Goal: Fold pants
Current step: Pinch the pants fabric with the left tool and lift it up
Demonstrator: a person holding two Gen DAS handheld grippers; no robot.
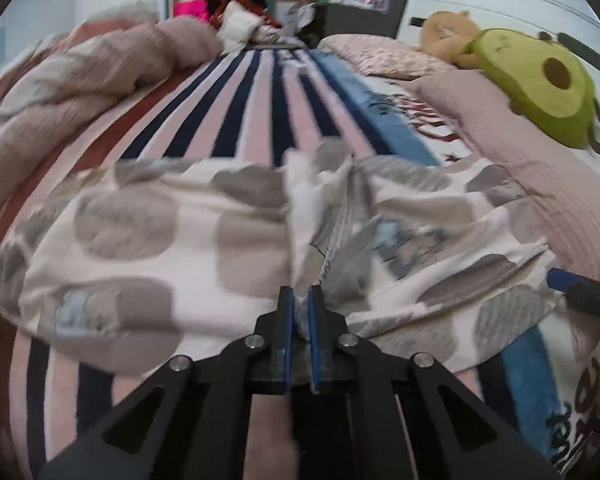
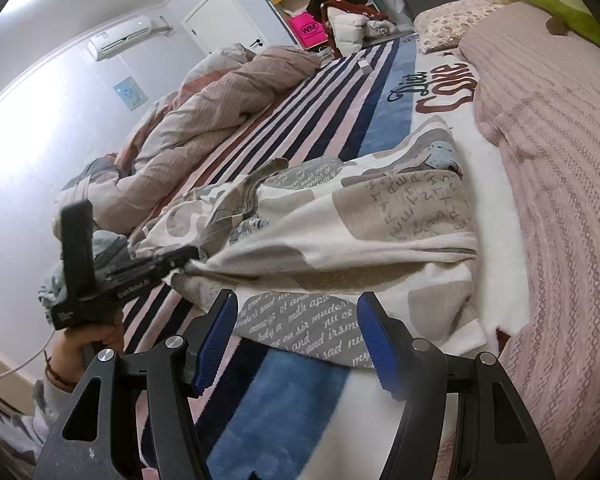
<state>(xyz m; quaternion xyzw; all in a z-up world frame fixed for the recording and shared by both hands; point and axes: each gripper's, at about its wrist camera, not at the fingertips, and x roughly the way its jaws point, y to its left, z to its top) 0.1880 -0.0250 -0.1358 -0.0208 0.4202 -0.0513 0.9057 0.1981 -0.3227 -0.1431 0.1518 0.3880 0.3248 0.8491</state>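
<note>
The pants (image 1: 172, 240) are white with grey and beige patches and lie spread across the striped bed blanket (image 1: 252, 112). My left gripper (image 1: 300, 300) is shut on a bunched edge of the pants near their middle. In the right wrist view the pants (image 2: 340, 216) lie in a folded heap, and the left gripper (image 2: 188, 256) pinches their left edge. My right gripper (image 2: 296, 320) is open, its blue pads on either side of the near grey lettered edge of the pants, just above it. Its tip also shows in the left wrist view (image 1: 560, 280).
A rumpled pink duvet (image 2: 220, 108) lies along the left of the bed. A pink knitted cover (image 2: 560, 160) runs along the right. An avocado plush (image 1: 540, 80) and a pillow (image 1: 384, 56) sit at the far right. A clothes pile (image 1: 240, 12) lies beyond the bed.
</note>
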